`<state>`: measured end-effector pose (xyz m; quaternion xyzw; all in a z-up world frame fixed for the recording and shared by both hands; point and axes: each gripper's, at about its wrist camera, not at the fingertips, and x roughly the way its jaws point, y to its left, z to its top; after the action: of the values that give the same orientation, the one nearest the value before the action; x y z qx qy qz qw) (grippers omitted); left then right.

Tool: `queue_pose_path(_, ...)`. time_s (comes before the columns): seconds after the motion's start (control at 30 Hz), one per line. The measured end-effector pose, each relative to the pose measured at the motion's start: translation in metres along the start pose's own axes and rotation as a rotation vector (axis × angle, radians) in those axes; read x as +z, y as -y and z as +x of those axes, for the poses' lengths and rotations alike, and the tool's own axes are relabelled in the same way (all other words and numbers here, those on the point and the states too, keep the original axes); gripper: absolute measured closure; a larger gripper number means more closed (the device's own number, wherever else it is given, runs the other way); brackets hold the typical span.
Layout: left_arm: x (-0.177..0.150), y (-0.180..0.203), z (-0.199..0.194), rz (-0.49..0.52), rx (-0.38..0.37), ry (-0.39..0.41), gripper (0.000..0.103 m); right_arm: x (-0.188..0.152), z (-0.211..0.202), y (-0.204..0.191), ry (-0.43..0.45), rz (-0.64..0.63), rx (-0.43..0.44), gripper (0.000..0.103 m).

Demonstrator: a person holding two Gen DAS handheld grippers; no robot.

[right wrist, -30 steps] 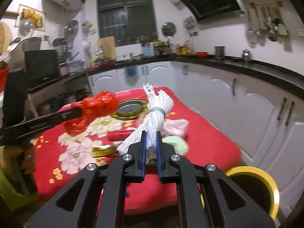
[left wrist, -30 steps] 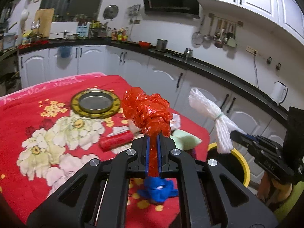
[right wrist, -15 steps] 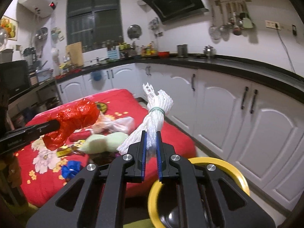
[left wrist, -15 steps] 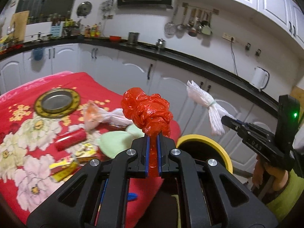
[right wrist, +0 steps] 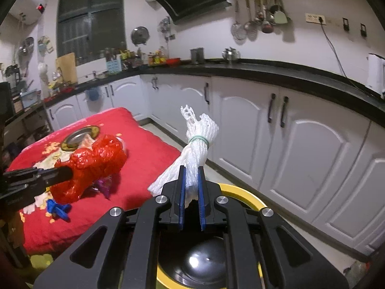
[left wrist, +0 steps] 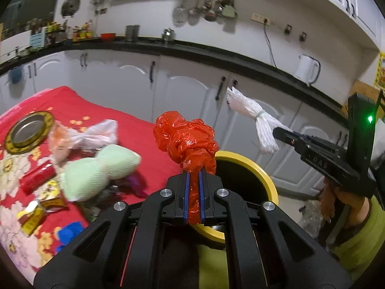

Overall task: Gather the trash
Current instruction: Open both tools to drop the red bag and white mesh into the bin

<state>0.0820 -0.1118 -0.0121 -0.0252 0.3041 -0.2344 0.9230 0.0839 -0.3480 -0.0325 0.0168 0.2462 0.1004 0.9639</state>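
My left gripper [left wrist: 194, 180] is shut on a crumpled red plastic bag [left wrist: 187, 144], held in the air at the near rim of a yellow-rimmed bin [left wrist: 250, 163]. My right gripper [right wrist: 191, 175] is shut on a white foam net bundle [right wrist: 197, 139] tied with a green band, held right above the same bin [right wrist: 240, 192]. The right gripper with the net [left wrist: 255, 122] shows to the right in the left wrist view. The left gripper with the red bag [right wrist: 93, 161] shows to the left in the right wrist view.
A table with a red flowered cloth [left wrist: 101, 113] carries more trash: a pale green foam piece [left wrist: 96, 171], a clear plastic bag [left wrist: 93, 134], a red tube [left wrist: 36, 175], wrappers [left wrist: 45, 204], a blue scrap [left wrist: 69, 231] and a round metal dish [left wrist: 26, 130]. White cabinets [right wrist: 288, 144] stand behind.
Both grippers have swung right, away from the table, carrying the red bag and the white net toward the yellow-rimmed bin. The bin now lies under the right gripper.
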Motion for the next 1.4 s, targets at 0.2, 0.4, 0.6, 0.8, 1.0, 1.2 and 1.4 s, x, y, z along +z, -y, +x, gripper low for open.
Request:
queue_pose_path(0.2, -0.01, 0.016, 0.035, 0.016, -0.063, -0.078, 0.1, -0.013, 0.003, 0.026, -0.047, 0.037, -0.035, 0.094)
queue_pose_path(0.4, -0.02, 0.03, 0.069, 0.037, -0.1, -0.153, 0.1, -0.031, 0.009, 0.047, -0.116, 0.075, -0.021, 0.093)
queue_pose_path(0.6, -0.023, 0.033, 0.085, 0.024, -0.089, -0.182, 0.081, -0.039, 0.019, 0.054, -0.164, 0.103, 0.016, 0.087)
queue_pose_path(0.8, -0.023, 0.013, 0.075, -0.052, -0.042, -0.146, 0.041, -0.038, 0.02, 0.063, -0.141, 0.143, 0.008, 0.07)
queue_pose_path(1.0, -0.022, 0.001, 0.052, -0.086, 0.004, -0.087, 0.016, -0.035, 0.02, 0.057, -0.123, 0.143, 0.029, 0.062)
queue_pose_path(1.2, -0.019, -0.014, 0.026, -0.105, 0.071, -0.021, 0.011, -0.025, 0.018, 0.034, -0.096, 0.106, 0.077, 0.055)
queue_pose_path(1.4, -0.016, -0.029, -0.001, -0.123, 0.14, 0.044, 0.011, -0.014, 0.016, 0.005, -0.076, 0.059, 0.127, 0.05)
